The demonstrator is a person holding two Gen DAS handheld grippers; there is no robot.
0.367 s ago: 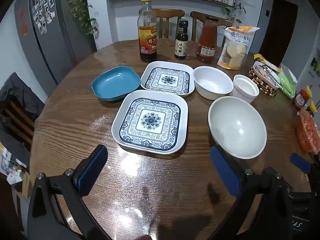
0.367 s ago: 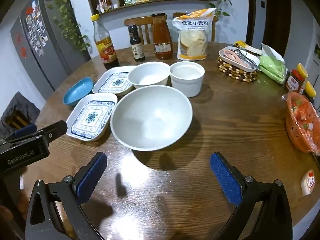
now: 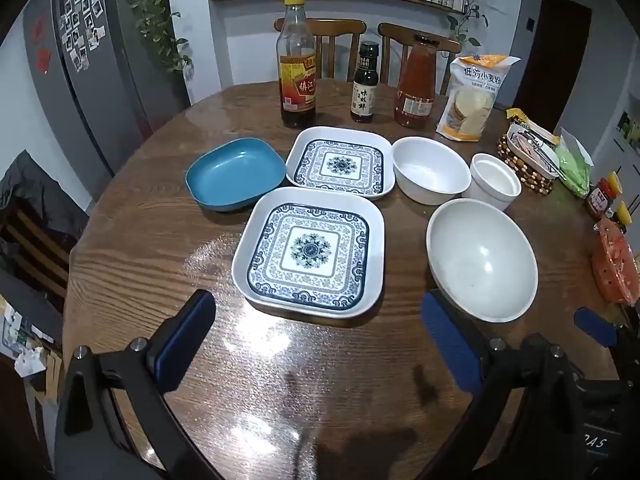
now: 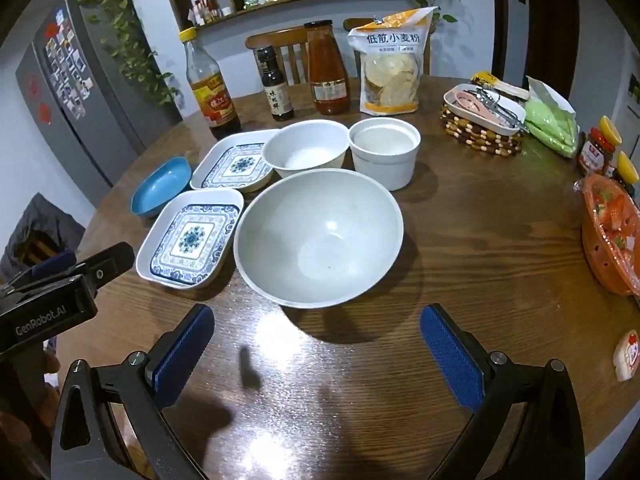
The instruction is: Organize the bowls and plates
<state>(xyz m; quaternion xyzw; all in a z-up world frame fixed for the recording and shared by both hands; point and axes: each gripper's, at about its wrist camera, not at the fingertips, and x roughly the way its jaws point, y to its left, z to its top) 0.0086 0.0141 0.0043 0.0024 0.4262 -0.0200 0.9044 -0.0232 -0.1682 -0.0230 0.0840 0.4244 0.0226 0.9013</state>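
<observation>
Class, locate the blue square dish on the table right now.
In the left wrist view the blue square dish sits left of centre on the round wooden table, beside the far blue-patterned white square plate.

Glossy grained wooden table [image 3: 132,248], glazed ceramic-looking large white bowl [image 4: 320,236], smooth glossy patterned plate [image 3: 310,252].

My gripper pads [image 3: 182,346] blue, frames black. Near square plate [image 3: 310,252] white, blue floral-geometric pattern; far square plate [image 3: 339,162] same. Small dish [image 3: 234,174] plain teal-blue. Large bowl [image 4: 318,236] pale grey-white, medium bowl [image 4: 306,148] white. Table [image 4: 480,240] dark brown woodgrain. Basket [image 4: 610,236] orange, contents possibly red.
</observation>
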